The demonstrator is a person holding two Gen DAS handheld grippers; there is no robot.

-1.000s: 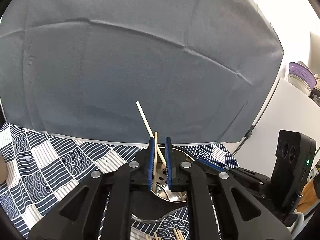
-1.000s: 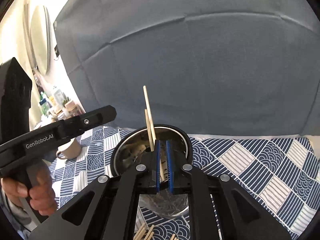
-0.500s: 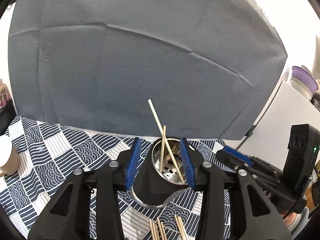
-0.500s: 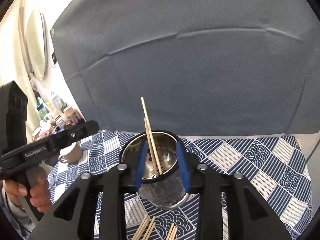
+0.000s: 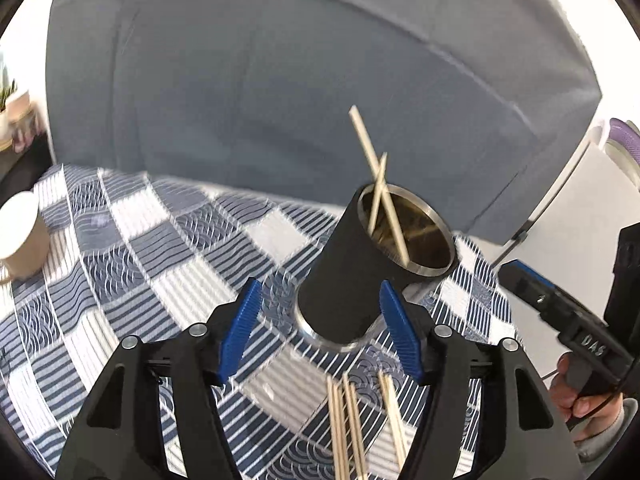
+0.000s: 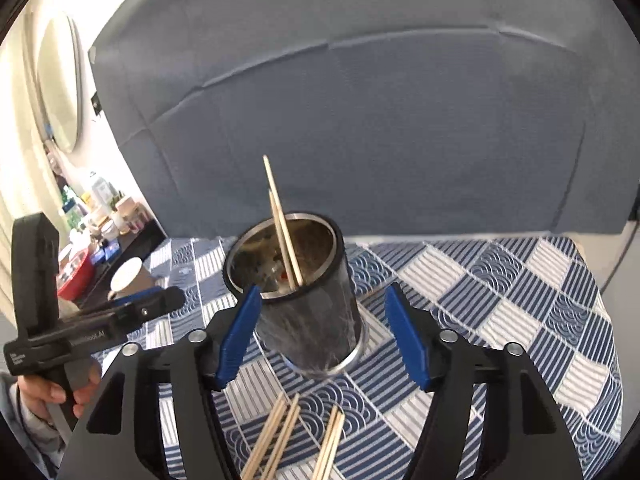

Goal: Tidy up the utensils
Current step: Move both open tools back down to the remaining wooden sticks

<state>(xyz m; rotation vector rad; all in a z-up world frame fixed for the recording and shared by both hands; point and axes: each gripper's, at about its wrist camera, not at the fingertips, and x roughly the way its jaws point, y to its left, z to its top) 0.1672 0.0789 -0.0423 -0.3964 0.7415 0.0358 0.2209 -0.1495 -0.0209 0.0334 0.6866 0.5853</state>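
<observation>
While two chopsticks [image 5: 379,192] stand crossed in the black metal cup [image 5: 360,276], with more chopsticks [image 6: 280,436] lying loose on the checked tablecloth [image 6: 500,300] just in front of it, next up looks like fetching another one. Best done by dropping low over the pile, picking the outermost stick, and closing across its middle so it lifts level rather than swinging. Worth taking one at a time; pinching two together risks them scissoring apart. Then tilting the stick near upright and lowering its tip inside the rim, away from the crossed pair, before letting go.

Left gripper [image 5: 320,328]: spread wide, nothing between the blue pads [image 5: 240,332], flanking the base of the cup without visibly touching it. Right gripper [image 6: 322,336]: likewise wide apart and empty, blue pads [image 6: 404,336] either side of the cup's lower wall, contact not evident. Loose sticks sitting below and between the arms of each tool in both views. Paper cup [image 5: 22,236] standing well off to the left, out of the way.
</observation>
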